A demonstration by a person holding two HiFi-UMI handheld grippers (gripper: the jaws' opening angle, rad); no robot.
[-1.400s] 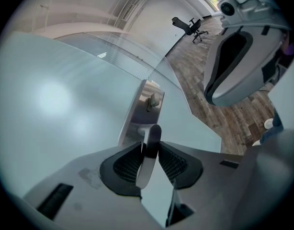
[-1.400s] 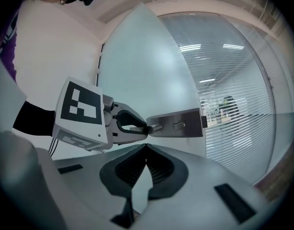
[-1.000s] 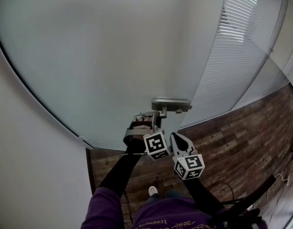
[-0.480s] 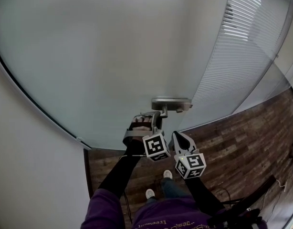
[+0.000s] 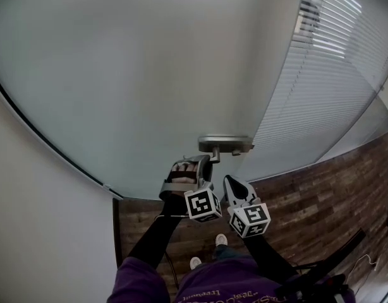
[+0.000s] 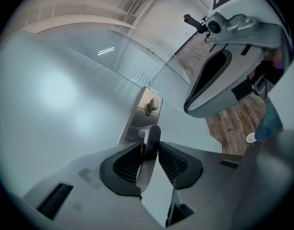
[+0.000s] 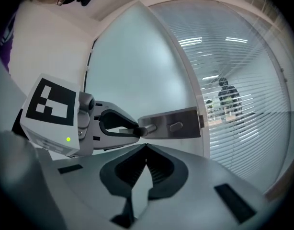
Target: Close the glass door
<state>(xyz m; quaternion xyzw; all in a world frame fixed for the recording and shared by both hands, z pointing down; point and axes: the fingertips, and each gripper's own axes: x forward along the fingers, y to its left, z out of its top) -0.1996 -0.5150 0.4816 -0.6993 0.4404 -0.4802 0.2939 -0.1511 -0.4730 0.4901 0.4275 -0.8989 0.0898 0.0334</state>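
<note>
The frosted glass door (image 5: 150,74) fills most of the head view. Its metal handle plate (image 5: 225,144) sits near the door's right edge. My left gripper (image 5: 203,160) is shut on the handle's lever (image 6: 149,140); in the left gripper view both pads press its sides. In the right gripper view the left gripper (image 7: 132,130) grips the lever beside the plate (image 7: 173,125). My right gripper (image 5: 230,183) hangs just right of and below the left one. Its jaws (image 7: 146,147) meet with nothing between them, short of the handle.
A glass partition with slatted blinds (image 5: 333,68) stands right of the door. Dark wood floor (image 5: 308,188) shows below it. A white wall (image 5: 42,232) and the dark frame line (image 5: 48,147) lie to the left. A person (image 7: 228,97) stands behind the blinds.
The door has swung with my left gripper holding the lever; less floor shows right of its edge. Both grippers shifted slightly down and left in view. My feet stepped.
</note>
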